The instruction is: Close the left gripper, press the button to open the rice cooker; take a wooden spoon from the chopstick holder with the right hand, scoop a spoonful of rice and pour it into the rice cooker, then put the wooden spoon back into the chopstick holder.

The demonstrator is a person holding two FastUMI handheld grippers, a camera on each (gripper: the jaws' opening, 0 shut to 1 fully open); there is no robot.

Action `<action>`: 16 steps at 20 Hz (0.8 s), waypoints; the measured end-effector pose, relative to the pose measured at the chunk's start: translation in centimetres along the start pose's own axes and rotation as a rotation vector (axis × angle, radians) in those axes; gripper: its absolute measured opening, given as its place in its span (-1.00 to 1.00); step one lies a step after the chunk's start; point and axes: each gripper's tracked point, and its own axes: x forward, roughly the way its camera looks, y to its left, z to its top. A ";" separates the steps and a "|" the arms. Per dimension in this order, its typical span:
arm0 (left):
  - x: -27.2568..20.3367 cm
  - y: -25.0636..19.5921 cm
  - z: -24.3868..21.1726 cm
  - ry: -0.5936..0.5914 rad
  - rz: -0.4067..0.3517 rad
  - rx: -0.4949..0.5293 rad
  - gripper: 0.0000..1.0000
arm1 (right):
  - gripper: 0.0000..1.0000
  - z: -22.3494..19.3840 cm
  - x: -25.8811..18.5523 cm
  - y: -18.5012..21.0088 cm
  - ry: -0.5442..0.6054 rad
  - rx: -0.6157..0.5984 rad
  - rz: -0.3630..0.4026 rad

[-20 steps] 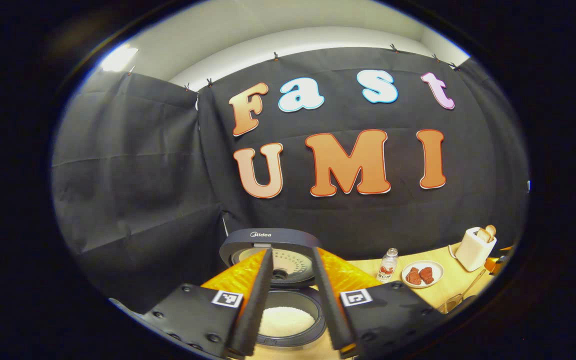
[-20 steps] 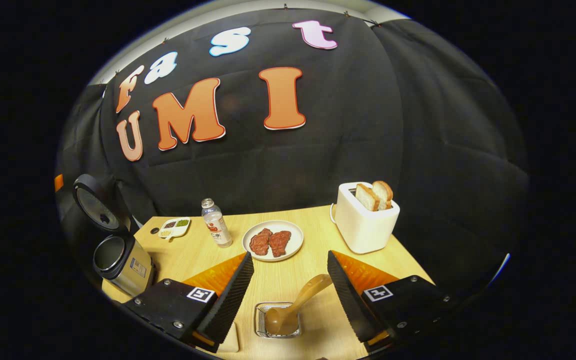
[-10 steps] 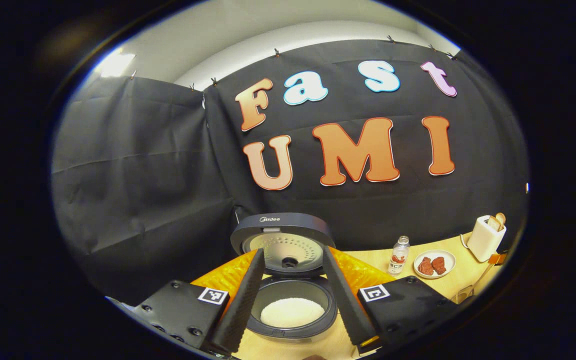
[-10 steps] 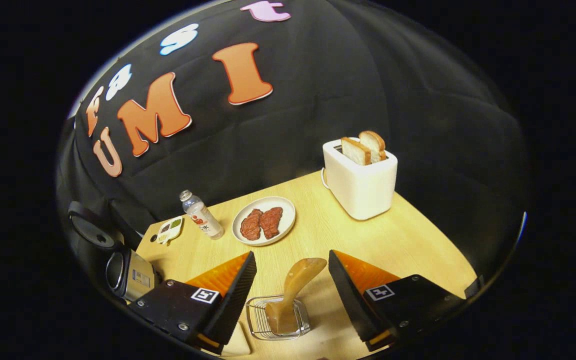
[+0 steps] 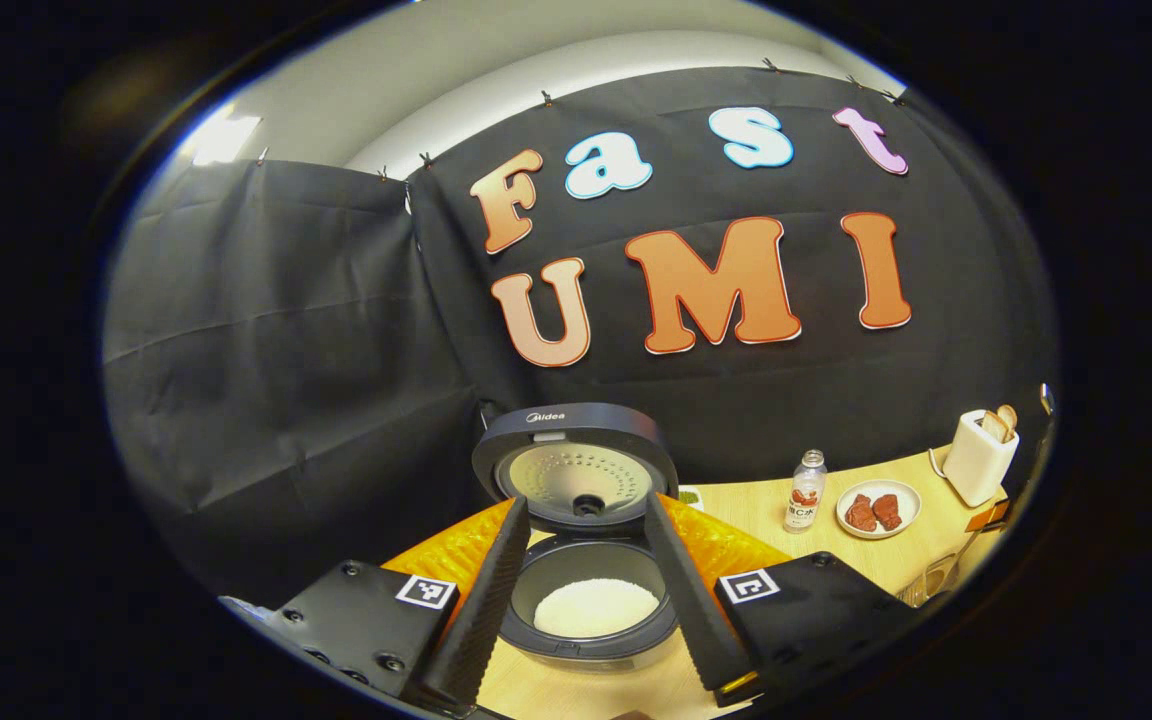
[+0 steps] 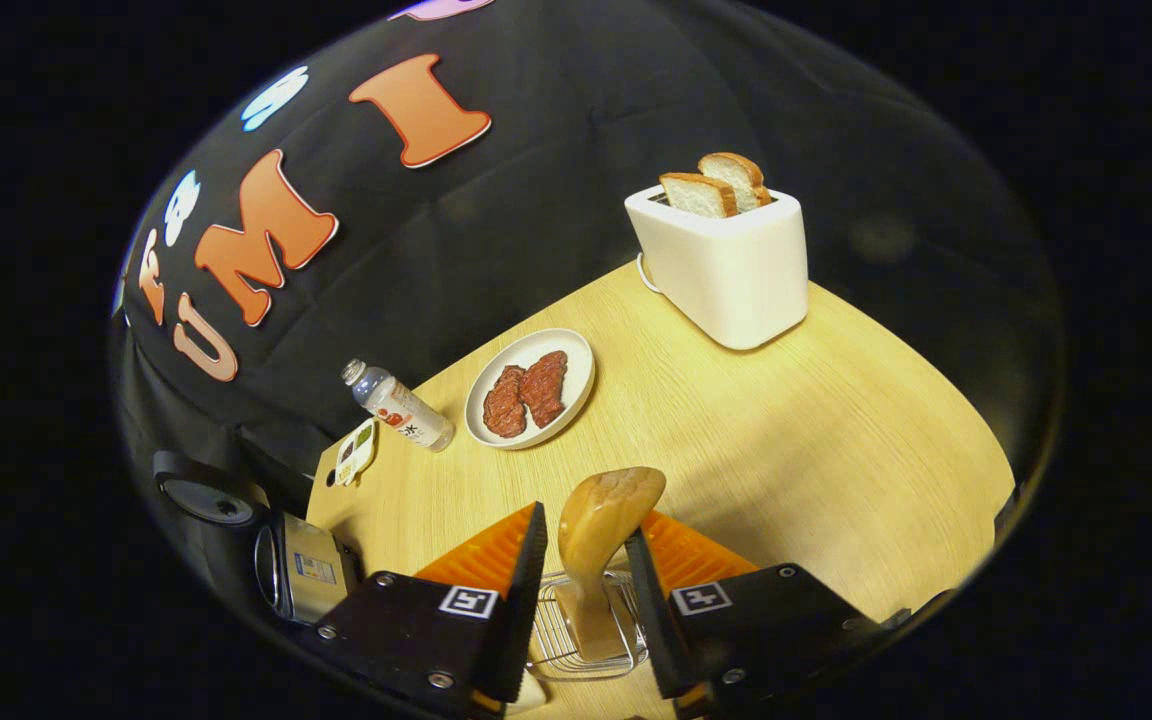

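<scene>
Ahead of the left gripper (image 5: 584,590), the cooker (image 5: 586,610) stands on the worktop (image 5: 766,510) with its lid (image 5: 576,465) raised upright and white rice (image 5: 594,607) in the pot; the fingers are spread apart, empty, framing the pot. Down in the right gripper view, the right gripper (image 6: 584,600) straddles the spoon (image 6: 596,530), which stands in the wire holder (image 6: 586,640) near the worktop's front edge; its fingers sit close on either side of the handle, but I cannot tell whether they press it. Farther back lie a plate (image 6: 576,375) of meat, a bottle (image 6: 398,405) on its side and a toaster (image 6: 726,265) with bread.
</scene>
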 end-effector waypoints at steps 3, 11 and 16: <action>-0.2 -0.4 0.1 -0.005 -0.006 0.013 0.61 | -0.38 -0.2 -0.1 -0.2 0.014 0.027 -0.005; 0.4 -1.4 -0.6 0.001 -0.038 0.006 0.61 | -0.53 -1.2 -1.9 0.2 -0.018 0.089 0.018; 0.7 -1.8 -1.0 0.004 -0.058 0.002 0.77 | -0.53 -2.1 -3.4 0.5 -0.097 0.075 0.035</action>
